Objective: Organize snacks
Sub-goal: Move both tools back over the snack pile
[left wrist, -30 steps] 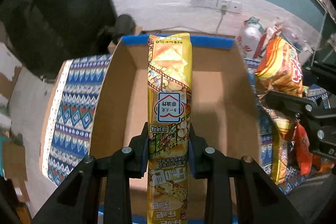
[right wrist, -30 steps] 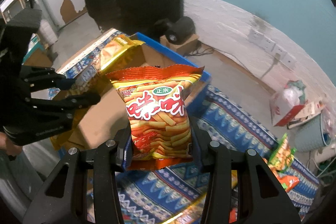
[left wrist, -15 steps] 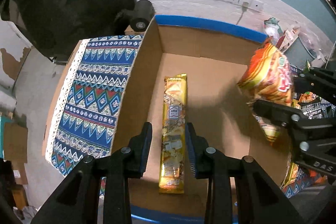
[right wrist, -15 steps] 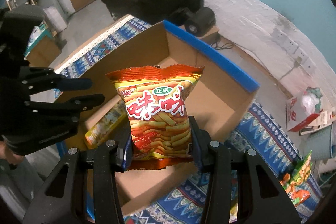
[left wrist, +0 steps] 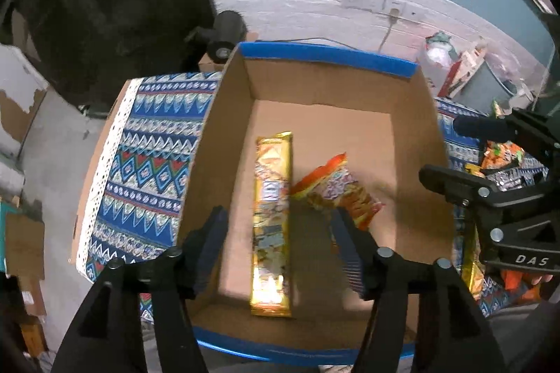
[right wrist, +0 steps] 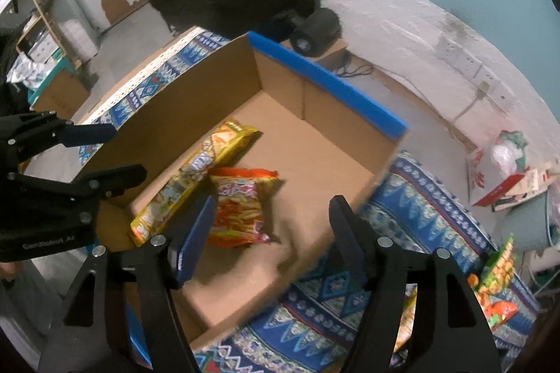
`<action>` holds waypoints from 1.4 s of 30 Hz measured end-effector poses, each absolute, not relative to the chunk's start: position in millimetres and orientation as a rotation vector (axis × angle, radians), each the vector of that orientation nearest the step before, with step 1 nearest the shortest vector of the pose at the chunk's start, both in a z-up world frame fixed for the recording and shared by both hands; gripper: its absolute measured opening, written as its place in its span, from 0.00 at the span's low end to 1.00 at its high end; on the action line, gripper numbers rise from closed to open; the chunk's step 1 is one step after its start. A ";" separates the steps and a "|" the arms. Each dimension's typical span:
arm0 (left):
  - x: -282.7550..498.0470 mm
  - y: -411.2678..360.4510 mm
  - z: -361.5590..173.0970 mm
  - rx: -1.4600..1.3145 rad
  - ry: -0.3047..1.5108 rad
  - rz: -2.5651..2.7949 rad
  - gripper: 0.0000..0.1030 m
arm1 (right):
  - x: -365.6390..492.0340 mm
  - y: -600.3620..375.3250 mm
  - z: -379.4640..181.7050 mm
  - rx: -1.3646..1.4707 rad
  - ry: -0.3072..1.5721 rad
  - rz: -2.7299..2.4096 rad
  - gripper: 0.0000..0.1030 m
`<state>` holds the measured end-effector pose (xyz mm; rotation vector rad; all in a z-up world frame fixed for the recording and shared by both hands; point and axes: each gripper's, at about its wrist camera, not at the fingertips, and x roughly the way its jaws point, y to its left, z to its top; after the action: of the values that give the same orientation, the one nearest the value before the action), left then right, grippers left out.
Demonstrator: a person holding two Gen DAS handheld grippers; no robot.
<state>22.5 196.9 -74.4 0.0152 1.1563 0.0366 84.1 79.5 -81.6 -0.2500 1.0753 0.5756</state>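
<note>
With both packets lying flat in box (left wrist: 413, 142) | left hand-held gripper (left wrist: 276, 240) spread, empty | right hand-held gripper (right wrist: 269, 233) spread, empty | gold packet (left wrist: 272, 215) along left wall, orange packet (left wrist: 336, 191) beside it, touching, which saves floor space.

A blue, white and red zigzag-patterned cloth (left wrist: 150, 159) covers the table, edged with white lace. Behind it, a dark cylindrical device (right wrist: 315, 28) rests on a small cardboard block against a white brick wall (left wrist: 297, 2). Wall sockets (left wrist: 378, 0) hold a plugged-in cable. At far right, a white plastic bag (right wrist: 507, 152) sits by a pale bin (right wrist: 525, 226).
</note>
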 end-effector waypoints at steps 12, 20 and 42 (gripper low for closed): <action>12.4 132.2 -55.1 0.091 1.128 -0.079 0.78 | 59.9 12.5 -59.3 -0.202 1.062 0.444 0.77; 7.7 80.4 -57.8 0.141 1.154 -0.181 0.78 | 37.6 -49.8 -56.2 -0.167 1.085 0.331 0.77; -5.4 -36.7 -98.2 0.254 1.249 -0.363 0.78 | -29.9 -216.2 -96.6 0.041 1.215 0.044 0.78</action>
<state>-5.4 -36.7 -98.2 0.2536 1.2489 -0.3635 -29.9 -216.2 -96.6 0.0407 1.2150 0.0438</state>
